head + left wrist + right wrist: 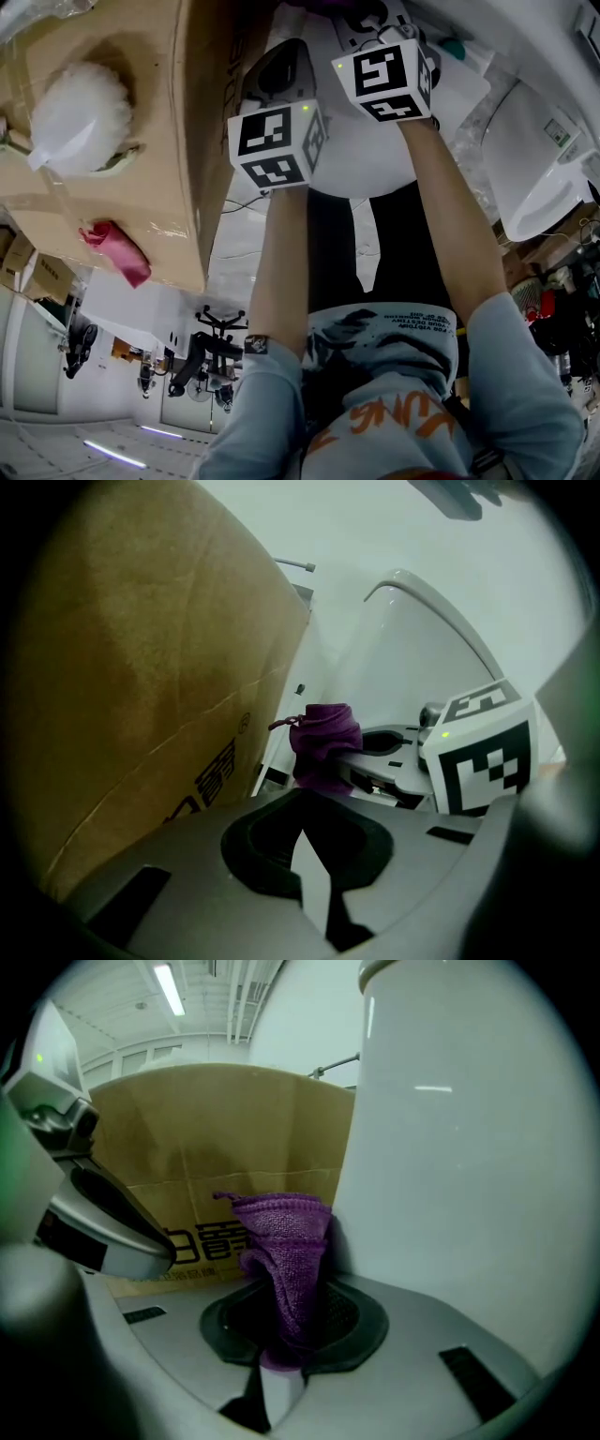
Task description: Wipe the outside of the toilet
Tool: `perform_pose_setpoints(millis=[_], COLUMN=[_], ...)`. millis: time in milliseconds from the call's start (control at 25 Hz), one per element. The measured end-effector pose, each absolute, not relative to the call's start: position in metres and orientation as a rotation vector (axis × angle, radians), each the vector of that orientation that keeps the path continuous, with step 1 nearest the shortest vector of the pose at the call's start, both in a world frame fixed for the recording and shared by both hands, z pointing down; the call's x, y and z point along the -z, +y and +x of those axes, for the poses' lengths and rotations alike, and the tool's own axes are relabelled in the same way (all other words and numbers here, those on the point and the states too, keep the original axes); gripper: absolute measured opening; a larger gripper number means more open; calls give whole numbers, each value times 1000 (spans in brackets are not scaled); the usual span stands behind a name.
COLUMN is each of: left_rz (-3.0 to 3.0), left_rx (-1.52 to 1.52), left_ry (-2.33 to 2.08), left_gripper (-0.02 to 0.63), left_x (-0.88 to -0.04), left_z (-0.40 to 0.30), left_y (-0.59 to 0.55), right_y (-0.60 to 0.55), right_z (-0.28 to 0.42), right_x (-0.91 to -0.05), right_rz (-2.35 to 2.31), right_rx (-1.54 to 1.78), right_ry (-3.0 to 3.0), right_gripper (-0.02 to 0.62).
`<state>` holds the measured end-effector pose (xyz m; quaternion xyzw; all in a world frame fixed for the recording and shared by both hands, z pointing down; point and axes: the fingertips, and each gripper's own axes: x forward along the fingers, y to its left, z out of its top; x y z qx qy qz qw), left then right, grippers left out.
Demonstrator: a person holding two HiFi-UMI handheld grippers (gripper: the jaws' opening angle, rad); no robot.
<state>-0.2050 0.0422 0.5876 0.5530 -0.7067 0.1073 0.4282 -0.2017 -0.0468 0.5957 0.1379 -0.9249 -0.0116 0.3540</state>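
Observation:
The white toilet (pixel 469 1147) fills the right of the right gripper view, and its curved side (pixel 422 639) rises ahead in the left gripper view. My right gripper (pixel 281 1358) is shut on a purple cloth (pixel 286 1251), which stands bunched up beside the toilet's wall. The same cloth (pixel 323 747) shows ahead in the left gripper view, next to the right gripper's marker cube (pixel 483 757). My left gripper (pixel 305 846) is shut with nothing in it, just left of the right one. In the head view both marker cubes (pixel 277 142) (pixel 386 77) are held over the toilet (pixel 366 164).
A tall cardboard box (pixel 122 178) stands close on the left, bearing a wrapped white brush (pixel 80 117) and a pink cloth (pixel 117 251). It leaves a narrow gap to the toilet (pixel 281 696). Another white fixture (pixel 539 164) is at the right.

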Motion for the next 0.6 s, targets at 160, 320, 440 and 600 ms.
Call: perform_pose_setpoints(millis=[160,320,440,600], left_rz=[1397,1381,1379,1386], left_rx=[-288,-295,-305,-317], left_ry=[-1750,-1762,-1766,-1757], left_gripper=[25,25,25,25], left_x=[-590,-589,-587,-585], left_z=[-199,-199,-195,-183], left_y=[39,41,44,44], right_y=[-49,-51,-51,-54], right_z=[-197,-186,-178,-166], right_x=[-609,-617,-619,-620], right_rz=[362,377,369,382], right_rx=[60,89,118,83], right_ry=[-2351,-2315,-2298,-2312], right_gripper=[74,74,72,67])
